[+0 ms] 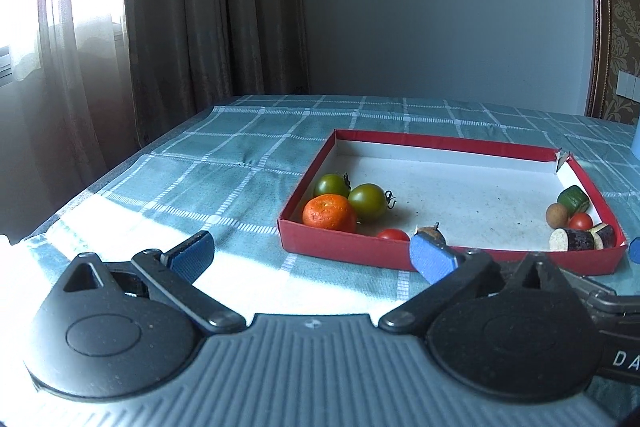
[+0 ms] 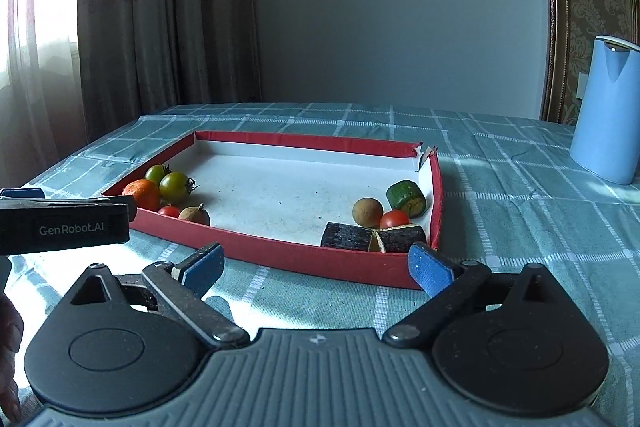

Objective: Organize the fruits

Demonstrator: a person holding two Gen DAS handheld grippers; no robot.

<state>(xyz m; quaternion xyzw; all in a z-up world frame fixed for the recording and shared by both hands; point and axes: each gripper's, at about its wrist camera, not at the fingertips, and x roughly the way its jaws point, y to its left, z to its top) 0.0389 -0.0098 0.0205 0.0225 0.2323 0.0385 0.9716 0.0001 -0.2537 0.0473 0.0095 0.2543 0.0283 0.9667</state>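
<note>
On the checked teal tablecloth [image 2: 500, 195] sits a shallow red tray [image 2: 280, 255] with a white floor, its far right corner torn open. Toward the tray's left end lie an orange [image 1: 329, 213], two green tomatoes [image 1: 367, 201] touching it, a small red tomato [image 1: 393, 234] against the near wall, and a brown longan [image 2: 194, 215] just beside that. At the right end are a second longan [image 2: 367, 212], another red tomato [image 2: 394, 218], a green cucumber chunk [image 2: 406, 197] and two dark-skinned pieces [image 2: 374, 237], perhaps eggplant, though the fisheye blur makes that uncertain. Both tools hover short of the tray's near wall, empty: the left gripper [image 1: 310, 253] has its blue pads spread wide, and the right gripper [image 2: 316, 265] is likewise wide apart, holding nothing. A light blue kettle [image 2: 606, 111] stands well off to the right, with brown curtains [image 2: 168, 7] behind the table.
</note>
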